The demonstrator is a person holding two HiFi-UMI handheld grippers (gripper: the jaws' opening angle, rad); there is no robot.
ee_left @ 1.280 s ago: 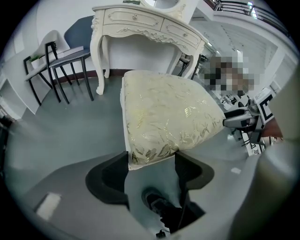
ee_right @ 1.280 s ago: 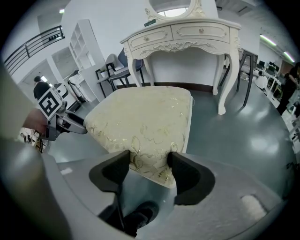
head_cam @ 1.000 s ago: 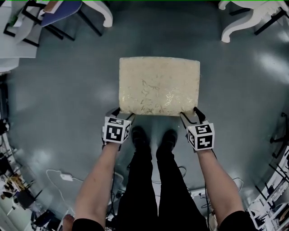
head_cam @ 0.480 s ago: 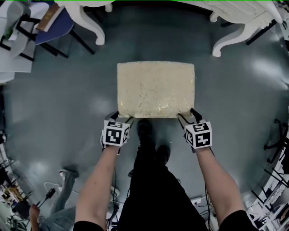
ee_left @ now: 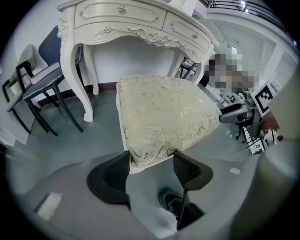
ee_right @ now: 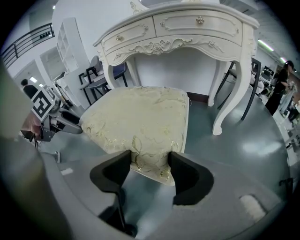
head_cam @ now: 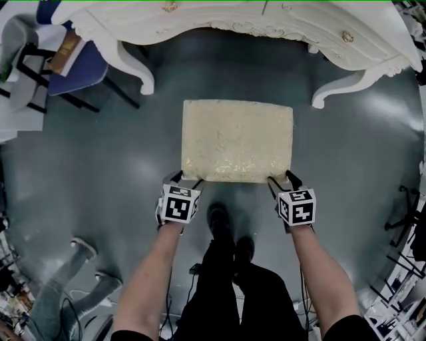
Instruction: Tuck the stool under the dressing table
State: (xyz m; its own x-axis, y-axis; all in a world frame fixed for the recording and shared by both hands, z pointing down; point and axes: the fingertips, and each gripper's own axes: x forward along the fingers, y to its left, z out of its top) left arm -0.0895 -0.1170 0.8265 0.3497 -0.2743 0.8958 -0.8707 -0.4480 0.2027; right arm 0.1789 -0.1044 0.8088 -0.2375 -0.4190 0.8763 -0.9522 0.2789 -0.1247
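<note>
The stool [head_cam: 237, 140], a cream cushion with a gold leaf pattern, stands just short of the white dressing table [head_cam: 233, 20], facing the gap between its two front legs. My left gripper [head_cam: 186, 180] is shut on the stool's near left corner [ee_left: 147, 152]. At the near right corner [ee_right: 150, 161] my right gripper [head_cam: 282, 180] is shut on the cushion edge. In the left gripper view the jaws of my left gripper [ee_left: 151, 159] press both sides of the corner. The right gripper view shows my right gripper [ee_right: 149, 166] doing the same. The stool's legs are hidden under the cushion.
The table's curved legs stand at left [head_cam: 143, 76] and right [head_cam: 333, 90]. A black chair with a blue seat [head_cam: 73, 63] sits left of the table. My shoes [head_cam: 219, 220] are right behind the stool. Another person's legs [head_cam: 60, 293] and cables lie at the bottom left.
The stool and both grippers have moved forward toward the dressing table, whose top and drawers have come into view at the top. Both grips are unchanged.
</note>
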